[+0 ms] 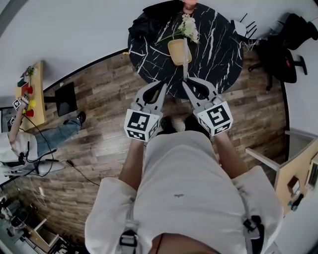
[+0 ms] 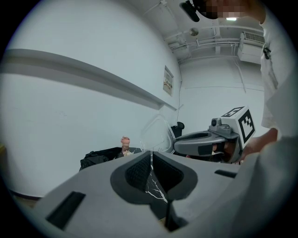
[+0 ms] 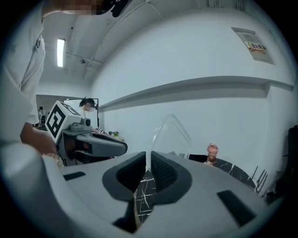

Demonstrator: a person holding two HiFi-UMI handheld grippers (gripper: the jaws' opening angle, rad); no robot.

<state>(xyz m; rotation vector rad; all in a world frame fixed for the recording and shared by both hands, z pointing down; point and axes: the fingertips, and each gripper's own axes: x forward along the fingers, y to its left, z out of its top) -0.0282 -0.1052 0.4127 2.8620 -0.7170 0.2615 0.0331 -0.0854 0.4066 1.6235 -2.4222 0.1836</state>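
Note:
A clear plastic wrapper (image 1: 185,59) stands up from the tips of both grippers, over the near edge of a round black marble table (image 1: 218,54). My left gripper (image 1: 163,85) and right gripper (image 1: 185,83) meet tip to tip there. In the left gripper view the jaws of the left gripper (image 2: 151,155) are closed on the wrapper (image 2: 157,132), with the right gripper (image 2: 179,145) beside them. The right gripper view shows its own gripper (image 3: 147,158) also shut on the wrapper (image 3: 171,134), and the left gripper (image 3: 122,148) at its left.
On the table are a tan plate (image 1: 176,52), white flowers (image 1: 188,27), a pink cup (image 1: 189,6) and a black cloth (image 1: 149,20). A black office chair (image 1: 285,54) stands at right. A seated person (image 1: 22,144) and a wooden side table (image 1: 36,94) are at left. A cable (image 1: 74,166) crosses the wood floor.

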